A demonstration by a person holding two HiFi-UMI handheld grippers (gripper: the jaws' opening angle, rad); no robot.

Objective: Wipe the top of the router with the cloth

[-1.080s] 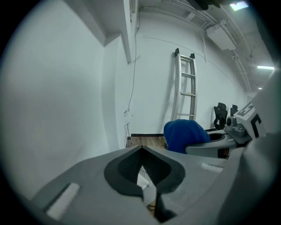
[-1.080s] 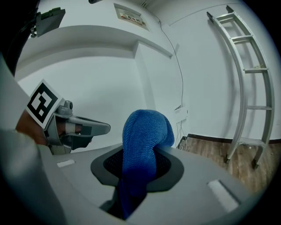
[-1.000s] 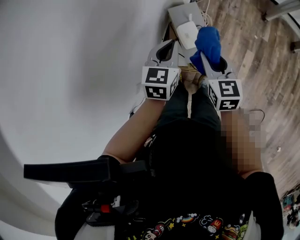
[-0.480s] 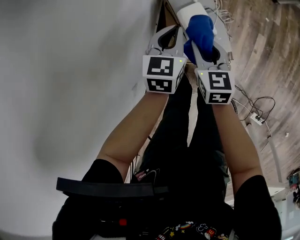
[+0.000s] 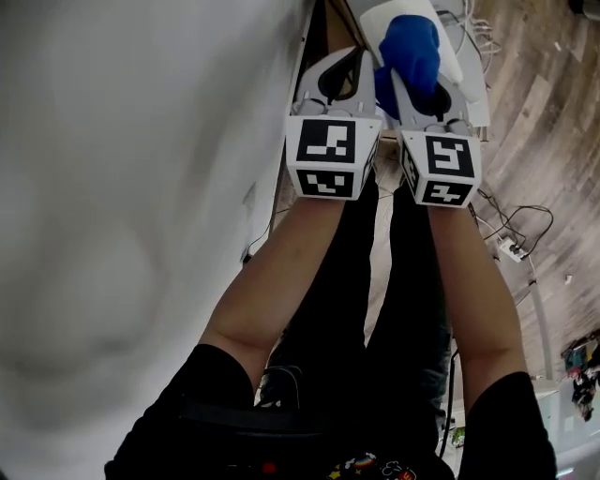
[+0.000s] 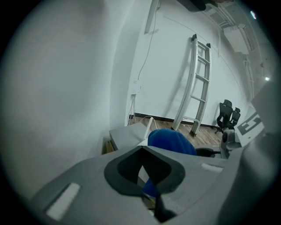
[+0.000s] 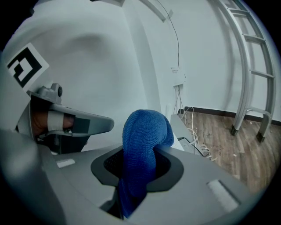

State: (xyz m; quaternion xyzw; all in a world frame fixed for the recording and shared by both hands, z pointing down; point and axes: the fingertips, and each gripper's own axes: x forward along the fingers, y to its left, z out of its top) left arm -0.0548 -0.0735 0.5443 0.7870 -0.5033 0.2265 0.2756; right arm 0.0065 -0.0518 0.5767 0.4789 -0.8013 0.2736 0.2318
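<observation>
One cloth | clamped in right tool | ladder: gripper views only

Blue cloth of rough, looped weave, pinched in the right claw, its matt grey plastic shell and dark rubbery lining matching the left claw; the router is smooth white plastic, the floor grained wood plank, the ladder pale metal, the wall matt white
</observation>
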